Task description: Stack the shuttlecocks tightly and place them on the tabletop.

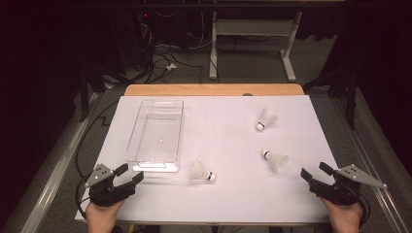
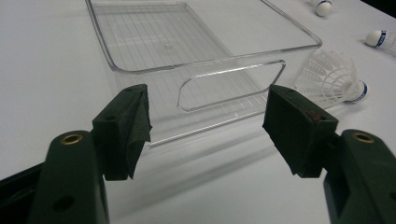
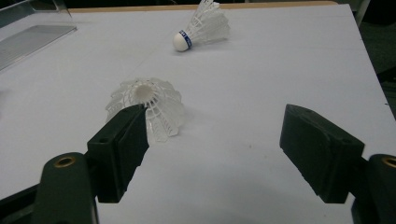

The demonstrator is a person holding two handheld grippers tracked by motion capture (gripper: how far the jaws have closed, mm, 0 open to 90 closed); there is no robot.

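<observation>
**Both claws released at the near edge, three shuttlecocks loose on the counter**

I have the left claw (image 1: 129, 175) at the lower left of the high view, jaws spread wide and nothing between them. Through the left gripper view I look straight past its two pads at the near end wall of the clear tray (image 2: 140, 70), which sits just ahead of them, apart from both. At the right of that view, the nearest shuttlecock (image 2: 334, 77) lies on its side just beside the tray's corner.

My right claw (image 1: 317, 173) rests at the lower right of the high view, likewise released and holding nothing. In the right gripper view a shuttlecock (image 3: 149, 105) lies just beyond the left pad, its open skirt turned towards me; I cannot tell whether the pad touches it. A second one (image 3: 203, 25) lies farther off at the upper middle, cork end to the left.

From above, the tray (image 1: 145, 116) sits at centre left on the white counter (image 1: 228, 194), with one shuttlecock (image 1: 201, 172) below its lower right corner and two (image 1: 276, 160) (image 1: 266, 118) at the right.
</observation>
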